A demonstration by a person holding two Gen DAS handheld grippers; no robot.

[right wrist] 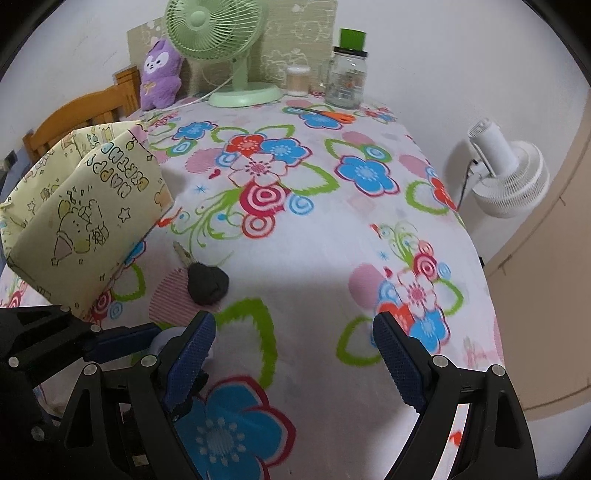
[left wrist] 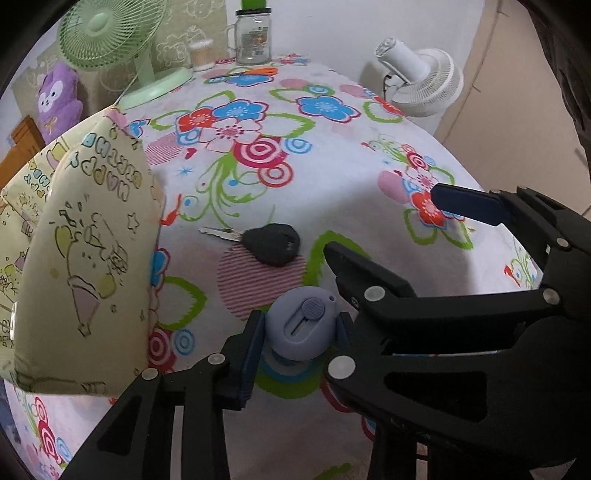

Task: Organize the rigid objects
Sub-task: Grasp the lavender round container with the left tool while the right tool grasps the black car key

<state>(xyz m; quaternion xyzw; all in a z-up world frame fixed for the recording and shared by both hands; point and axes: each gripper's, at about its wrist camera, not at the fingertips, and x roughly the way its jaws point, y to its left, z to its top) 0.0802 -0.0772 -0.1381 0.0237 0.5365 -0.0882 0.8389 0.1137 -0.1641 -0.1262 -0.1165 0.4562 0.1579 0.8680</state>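
Grey-blue oval cutter [left wrist: 300, 324] pinched in left tongs [left wrist: 301, 330], slider seemingly lengthwise; right tongs [right wrist: 293, 360] wide.

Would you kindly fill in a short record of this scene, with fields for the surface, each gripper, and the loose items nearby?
surface: table under a flowered cloth
left gripper: shut on a small grey-blue oval gadget with a slider, resting on the cloth
right gripper: open, nothing between its fingers, beside the left one
car key: lying flat just beyond the gadget, untouched
yellow gift bag: open, standing left of the key
back of table: green fan, glass jar, scissors
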